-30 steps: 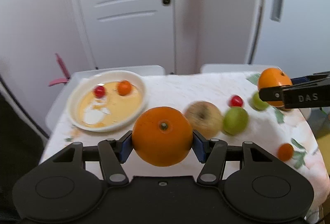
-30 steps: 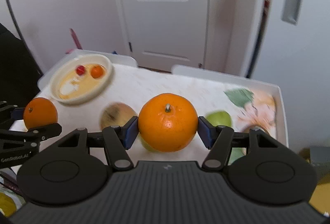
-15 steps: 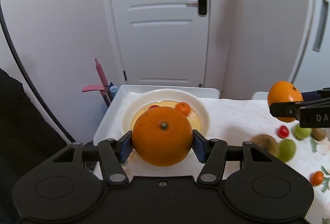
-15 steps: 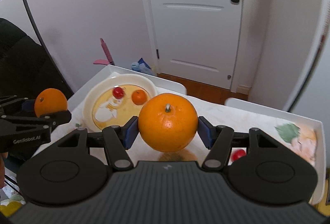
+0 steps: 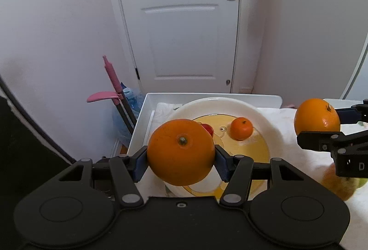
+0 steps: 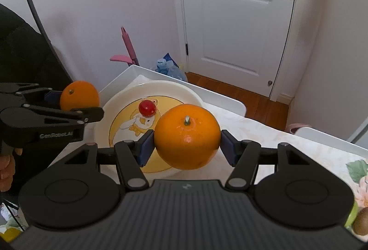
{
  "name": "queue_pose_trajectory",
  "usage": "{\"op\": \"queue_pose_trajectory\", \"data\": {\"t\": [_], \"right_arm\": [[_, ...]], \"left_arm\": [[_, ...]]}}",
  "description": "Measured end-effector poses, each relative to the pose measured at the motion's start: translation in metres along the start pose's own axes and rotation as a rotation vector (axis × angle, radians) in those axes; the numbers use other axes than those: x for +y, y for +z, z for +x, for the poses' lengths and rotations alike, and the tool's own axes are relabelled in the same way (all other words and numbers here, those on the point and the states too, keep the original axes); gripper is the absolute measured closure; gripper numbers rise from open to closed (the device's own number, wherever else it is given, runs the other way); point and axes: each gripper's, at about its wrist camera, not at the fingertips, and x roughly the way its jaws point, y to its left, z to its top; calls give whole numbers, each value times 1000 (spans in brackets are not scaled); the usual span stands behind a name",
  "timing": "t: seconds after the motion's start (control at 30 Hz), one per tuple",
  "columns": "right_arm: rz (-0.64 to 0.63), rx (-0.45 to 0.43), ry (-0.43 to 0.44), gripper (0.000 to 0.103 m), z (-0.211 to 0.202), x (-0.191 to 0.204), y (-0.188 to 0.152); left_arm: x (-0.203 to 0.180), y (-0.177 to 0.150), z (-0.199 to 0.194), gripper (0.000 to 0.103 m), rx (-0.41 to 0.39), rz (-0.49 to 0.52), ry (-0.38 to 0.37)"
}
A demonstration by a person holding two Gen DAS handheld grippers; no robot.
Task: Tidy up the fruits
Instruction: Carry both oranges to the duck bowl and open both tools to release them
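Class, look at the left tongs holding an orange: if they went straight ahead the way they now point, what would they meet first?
Probably the white plate: the left tongs, shut on their orange, point over it toward the small mandarin and red fruit. How high they are above it is unclear.

Left claw point(image 5: 181, 161) squeezes a big orange point(image 5: 181, 151) right over the plate point(image 5: 264, 118); tangerine point(image 5: 241, 128) sits at 1 o'clock, right claw point(image 5: 322, 128) with another orange point(image 5: 317, 117) at 3.
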Motion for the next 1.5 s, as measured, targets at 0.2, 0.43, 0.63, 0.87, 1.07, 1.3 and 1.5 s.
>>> {"op": "queue_pose_trajectory", "data": {"t": [0.2,0.43,0.63,0.87,1.07,1.3,1.5], "right_arm": [[14,32,-14,27,29,-1,4],[39,59,-22,27,50,-5,5],[56,63,-30,27,54,-10,7],[55,58,-36,27,51,-11,11],[23,65,-22,27,50,-6,12],[3,91,24,27,71,7,9],[-3,99,35,27,83,16,2]], "left_arm": [[-1,2,32,40,34,69,-23],[-6,-6,61,40,84,130,-41],[-8,-4,71,34,104,134,-57],[-7,-5,53,10,40,147,-56],[-3,-13,42,10,47,113,-64],[0,-24,30,10,57,103,-58],[9,-34,25,10,63,91,-47]]}}
